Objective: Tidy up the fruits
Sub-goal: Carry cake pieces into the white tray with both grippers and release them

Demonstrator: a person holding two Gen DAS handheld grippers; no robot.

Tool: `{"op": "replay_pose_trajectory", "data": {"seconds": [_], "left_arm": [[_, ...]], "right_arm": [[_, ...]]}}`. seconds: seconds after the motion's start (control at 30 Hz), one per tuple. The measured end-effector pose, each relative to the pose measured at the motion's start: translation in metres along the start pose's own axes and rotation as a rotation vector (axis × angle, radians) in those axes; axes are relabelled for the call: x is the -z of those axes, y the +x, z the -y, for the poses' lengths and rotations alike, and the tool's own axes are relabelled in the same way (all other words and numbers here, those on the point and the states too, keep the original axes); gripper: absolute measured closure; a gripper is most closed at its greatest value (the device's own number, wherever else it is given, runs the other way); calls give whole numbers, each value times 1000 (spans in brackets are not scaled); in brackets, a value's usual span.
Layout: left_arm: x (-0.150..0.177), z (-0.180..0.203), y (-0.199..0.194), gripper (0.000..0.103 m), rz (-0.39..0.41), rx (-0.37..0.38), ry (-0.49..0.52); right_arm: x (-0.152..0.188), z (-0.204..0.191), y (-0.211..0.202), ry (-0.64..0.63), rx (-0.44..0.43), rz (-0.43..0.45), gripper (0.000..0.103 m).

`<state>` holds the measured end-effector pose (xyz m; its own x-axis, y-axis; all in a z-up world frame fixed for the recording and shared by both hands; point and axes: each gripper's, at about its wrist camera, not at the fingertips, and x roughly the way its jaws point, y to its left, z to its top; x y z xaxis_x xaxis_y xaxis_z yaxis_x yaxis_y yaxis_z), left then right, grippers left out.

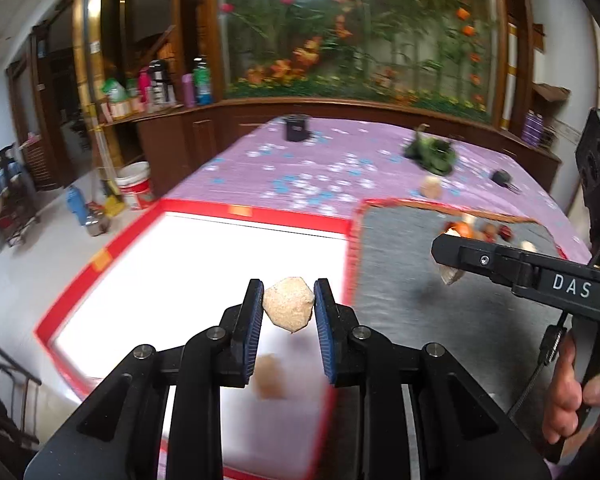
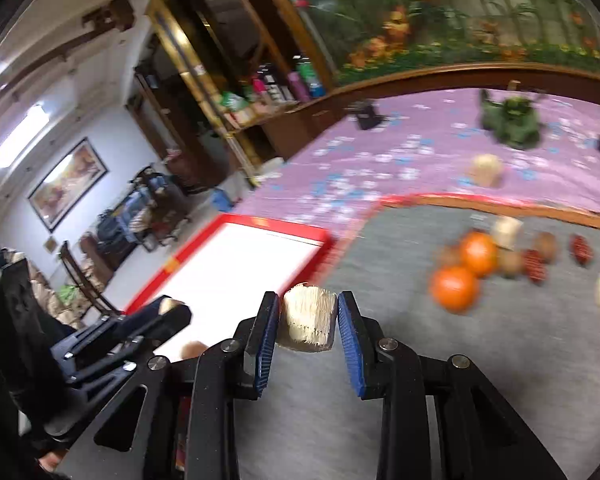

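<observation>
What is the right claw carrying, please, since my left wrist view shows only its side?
Observer: The right claw is shut on a pale ridged block.
Operator: Thank you. Which fruits remain on the grey mat?
Observer: Two oranges lie touching on the grey mat, with small brown and dark red pieces beside them; blur hides what these are.
Operator: Is my left claw visible there?
Observer: Yes, the left claw shows at the left, over the red-framed white tray, with something pale at its tip.
</observation>
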<state>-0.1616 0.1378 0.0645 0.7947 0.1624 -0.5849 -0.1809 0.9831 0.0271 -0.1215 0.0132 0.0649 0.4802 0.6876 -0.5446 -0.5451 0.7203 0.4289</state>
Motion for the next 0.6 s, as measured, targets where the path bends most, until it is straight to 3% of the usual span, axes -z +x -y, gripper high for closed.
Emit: {"op": "replay_pose_trajectory", "data": {"seconds": [0.23, 0.6], "left_arm": [[5, -34, 5, 80, 13, -64, -40], [17, -55, 20, 80, -25, -92, -73]], "right_arm": [[2, -43, 42, -20, -69, -34, 73], [21, -68, 75, -27, -112, -68, 72]]}}
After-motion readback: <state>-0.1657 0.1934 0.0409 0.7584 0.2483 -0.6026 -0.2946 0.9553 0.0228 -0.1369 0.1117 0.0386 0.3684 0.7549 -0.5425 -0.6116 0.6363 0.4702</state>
